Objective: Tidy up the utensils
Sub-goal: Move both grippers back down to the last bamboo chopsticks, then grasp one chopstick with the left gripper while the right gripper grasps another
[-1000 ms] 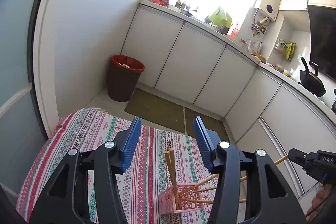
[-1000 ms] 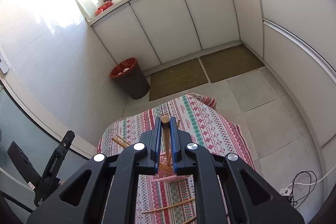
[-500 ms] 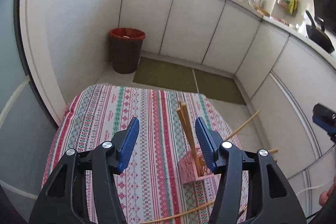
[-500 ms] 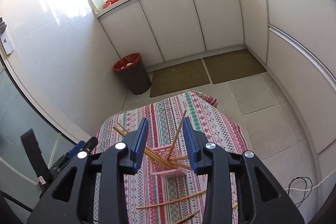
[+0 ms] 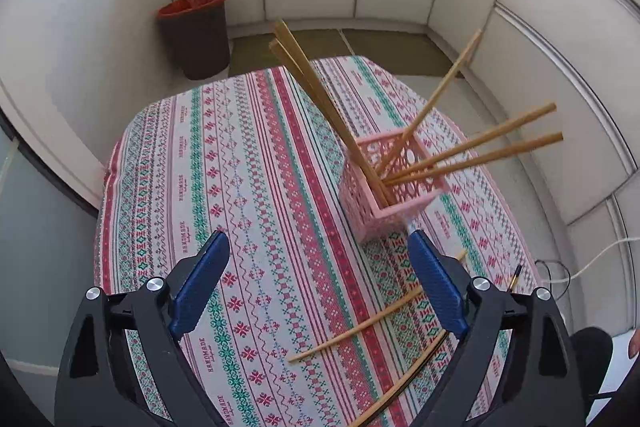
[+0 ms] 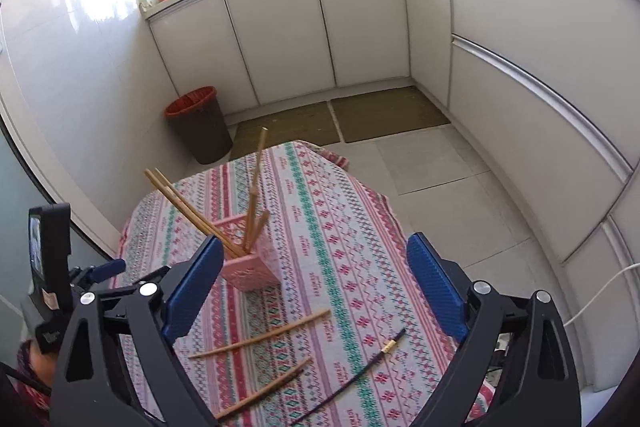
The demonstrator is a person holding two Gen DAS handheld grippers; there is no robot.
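A pink lattice holder point(image 5: 390, 183) point(image 6: 250, 259) stands on the patterned tablecloth point(image 5: 260, 187) point(image 6: 340, 239) and holds several wooden chopsticks point(image 5: 316, 99) point(image 6: 180, 203) leaning outward. Loose wooden chopsticks point(image 5: 360, 327) point(image 6: 260, 337) and a black chopstick with a gold band point(image 6: 360, 373) lie on the cloth nearer to me. My left gripper point(image 5: 316, 291) is open and empty, above the cloth, left of and nearer than the holder. My right gripper point(image 6: 316, 287) is open and empty above the loose chopsticks.
A brown bin with a red rim point(image 5: 196, 31) point(image 6: 198, 125) stands on the floor beyond the table. White cabinets point(image 6: 320, 27) line the back and right. A white cable point(image 6: 600, 291) lies on the floor at right. The left gripper's body point(image 6: 48, 267) shows at the right view's left edge.
My right gripper let go of a chopstick, which now stands in the holder, then opened wide and drew back. My left gripper tilted down toward the table and stayed open.
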